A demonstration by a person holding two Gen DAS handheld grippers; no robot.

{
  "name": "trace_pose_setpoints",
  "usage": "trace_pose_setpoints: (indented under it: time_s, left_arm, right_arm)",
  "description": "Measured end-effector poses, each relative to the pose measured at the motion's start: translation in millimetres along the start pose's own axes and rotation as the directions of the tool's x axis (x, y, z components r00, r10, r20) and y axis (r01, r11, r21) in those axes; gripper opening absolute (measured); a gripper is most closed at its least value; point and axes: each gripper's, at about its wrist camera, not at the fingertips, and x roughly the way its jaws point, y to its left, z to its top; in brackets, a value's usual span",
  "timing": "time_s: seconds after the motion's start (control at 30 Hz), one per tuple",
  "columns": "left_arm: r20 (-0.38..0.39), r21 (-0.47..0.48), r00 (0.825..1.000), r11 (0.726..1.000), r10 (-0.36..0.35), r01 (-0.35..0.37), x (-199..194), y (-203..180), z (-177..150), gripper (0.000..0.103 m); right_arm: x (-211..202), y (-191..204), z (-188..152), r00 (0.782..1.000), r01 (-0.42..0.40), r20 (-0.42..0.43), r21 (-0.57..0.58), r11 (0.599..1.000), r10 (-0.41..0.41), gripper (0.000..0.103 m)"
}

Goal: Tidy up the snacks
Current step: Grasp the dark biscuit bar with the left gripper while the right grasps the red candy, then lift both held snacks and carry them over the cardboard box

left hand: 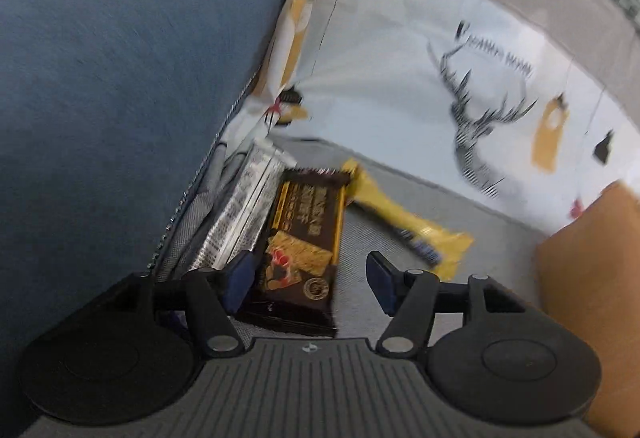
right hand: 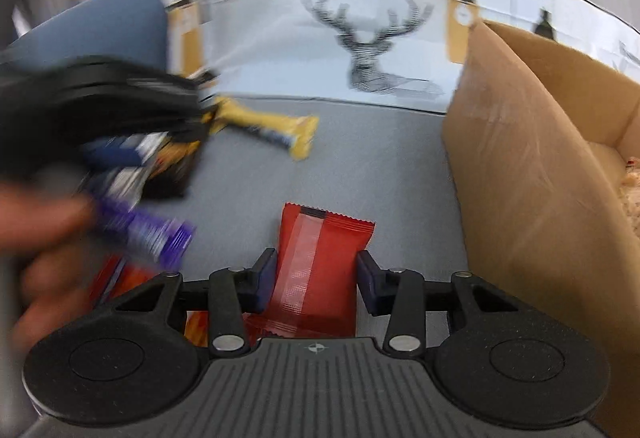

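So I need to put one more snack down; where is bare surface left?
Bare grey surface lies between the yellow bar, the red packet and the cardboard box. The left side is crowded, with the dark packet and silver packet.

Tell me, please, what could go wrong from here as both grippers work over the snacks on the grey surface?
1. The red packet sits between the right gripper's open fingers but looks tilted, so closing might pinch only one edge.
2. The left gripper is open beside the dark biscuit packet, which leans on a silver packet; a nudge could topple both.
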Motion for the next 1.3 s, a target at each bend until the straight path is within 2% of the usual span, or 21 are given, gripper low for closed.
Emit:
trace_pose_setpoints:
  time_s: [0.07, 0.13, 0.27, 0.4, 0.57, 0.73, 0.87, 1.0, 1.1, 1.17, 1.3]
  left_arm:
    - [-0.024, 0.019, 1.000, 1.000, 0.018, -0.017, 8, -2, -2, 0.064]
    - [-0.016, 0.064, 0.998, 0.996, 0.060, -0.059, 8, -7, -4, 0.043]
    - [-0.038, 0.070, 0.999, 0.997, 0.039, -0.036, -1, -8, -5, 0.043]
    - [-0.025, 0.108, 1.000, 0.994, 0.020, -0.017, -24, -16, -9, 0.043]
    - [-0.071, 0.070, 0.995, 0.995, -0.066, 0.071, -55, -12, -23, 0.043]
    - [-0.139, 0.002, 0.984, 0.993, -0.115, 0.117, -89, 1, -51, 0.043]
    - [-0.190, -0.028, 0.976, 0.994, -0.108, 0.105, -120, 16, -81, 0.043]
    - [-0.289, -0.031, 0.953, 0.995, -0.097, 0.092, -131, 26, -108, 0.043]
    - [-0.340, 0.013, 0.939, 0.998, -0.058, 0.067, -126, 27, -116, 0.043]
    - [-0.347, 0.019, 0.937, 0.999, -0.037, 0.047, -124, 29, -116, 0.043]
    - [-0.342, -0.009, 0.939, 0.999, -0.039, 0.038, -122, 28, -110, 0.047]
  right_arm:
    - [-10, -1, -10, 0.999, -0.032, -0.036, -0.025, 0.999, 0.031, 0.044]
    - [-21, -1, -18, 0.996, -0.070, -0.059, -0.042, 0.997, 0.067, 0.044]
    - [-40, 1, -26, 0.989, -0.141, -0.066, -0.089, 0.986, 0.135, 0.044]
    - [-56, 0, -31, 0.979, -0.195, -0.078, -0.096, 0.976, 0.188, 0.044]
    - [-71, -8, -42, 0.975, -0.221, -0.064, -0.114, 0.969, 0.215, 0.044]
    - [-61, -13, -51, 0.975, -0.214, -0.090, -0.109, 0.971, 0.205, 0.044]
    - [-56, -13, -58, 0.971, -0.222, -0.118, -0.112, 0.969, 0.209, 0.045]
    - [-55, -12, -67, 0.968, -0.226, -0.145, -0.134, 0.965, 0.206, 0.045]
    - [-52, -15, -70, 0.965, -0.225, -0.169, -0.131, 0.966, 0.201, 0.046]
    - [-50, -17, -71, 0.959, -0.238, -0.187, -0.122, 0.963, 0.213, 0.048]
    - [-50, -19, -71, 0.960, -0.233, -0.188, -0.120, 0.965, 0.209, 0.048]
